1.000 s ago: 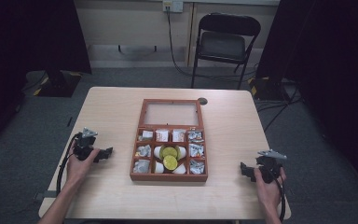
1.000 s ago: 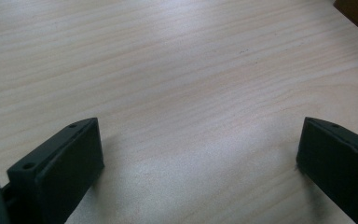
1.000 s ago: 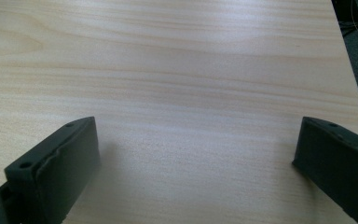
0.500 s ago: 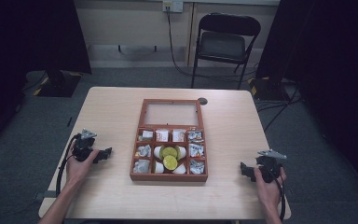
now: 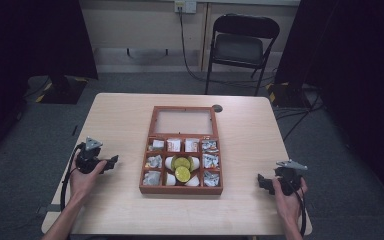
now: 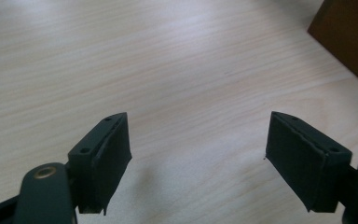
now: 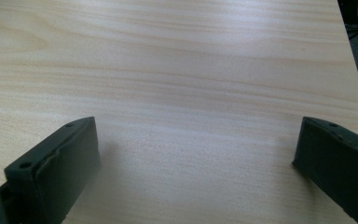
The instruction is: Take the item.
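1. The wooden compartment box (image 5: 181,150) sits mid-tabletop (image 5: 120,115), between both grippers, touching neither.
2. Left hand-held gripper (image 5: 111,162): jaws wide, empty.
3. Right hand-held gripper (image 5: 263,182): jaws wide, empty.

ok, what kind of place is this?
Likely a lab or studio set up for recording: black curtains flank a lone wooden table, with a folding chair and a wall socket behind.

No legible text, label, brand, number or sign found: the packets (image 5: 190,145) in the box (image 5: 147,156) carry markings too small and blurred to read.
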A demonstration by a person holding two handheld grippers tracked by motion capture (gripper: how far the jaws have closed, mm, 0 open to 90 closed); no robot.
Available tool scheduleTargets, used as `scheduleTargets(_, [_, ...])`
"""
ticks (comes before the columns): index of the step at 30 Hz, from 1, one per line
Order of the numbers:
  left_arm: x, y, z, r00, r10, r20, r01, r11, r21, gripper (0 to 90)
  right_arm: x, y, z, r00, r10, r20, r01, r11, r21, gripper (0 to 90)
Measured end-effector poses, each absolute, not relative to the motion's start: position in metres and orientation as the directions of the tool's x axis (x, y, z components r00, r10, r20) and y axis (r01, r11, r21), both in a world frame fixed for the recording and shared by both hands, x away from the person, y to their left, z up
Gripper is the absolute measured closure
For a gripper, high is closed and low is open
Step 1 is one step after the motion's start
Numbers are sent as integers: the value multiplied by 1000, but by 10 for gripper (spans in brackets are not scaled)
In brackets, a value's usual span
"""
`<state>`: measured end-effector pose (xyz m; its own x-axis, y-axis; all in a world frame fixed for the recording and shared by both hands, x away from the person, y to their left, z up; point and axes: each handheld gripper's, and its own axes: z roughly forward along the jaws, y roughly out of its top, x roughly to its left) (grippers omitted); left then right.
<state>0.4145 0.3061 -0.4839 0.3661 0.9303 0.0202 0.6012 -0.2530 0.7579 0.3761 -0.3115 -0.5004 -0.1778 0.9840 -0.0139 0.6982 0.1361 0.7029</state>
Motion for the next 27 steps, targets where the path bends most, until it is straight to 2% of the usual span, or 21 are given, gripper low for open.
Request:
scheduleTargets(5, [411, 297, -477, 397, 918, -27, 593, -234, 770, 217, 376, -311, -500, -177, 984, -13, 699, 135, 702, 0])
scheduleTargets(7, [409, 293, -474, 407, 908, -96, 614, -194, 765, 218, 376, -311, -500, -181, 983, -13, 698, 138, 702, 0])
scheduleTargets(13, [404, 275, -465, 452, 891, -43, 568, -251, 784, 224, 376, -311, -500, -183, 983, -13, 698, 139, 703, 0])
scheduleTargets(16, [403, 272, -462, 476, 877, -69, 568, -246, 785, 224, 376, -311, -500, -183, 983, -13, 698, 139, 703, 0])
scheduleTargets(27, [395, 257, -446, 534, 843, -63, 520, -269, 811, 239, 375, -311, -500, -180, 984, -14, 699, 137, 702, 0])
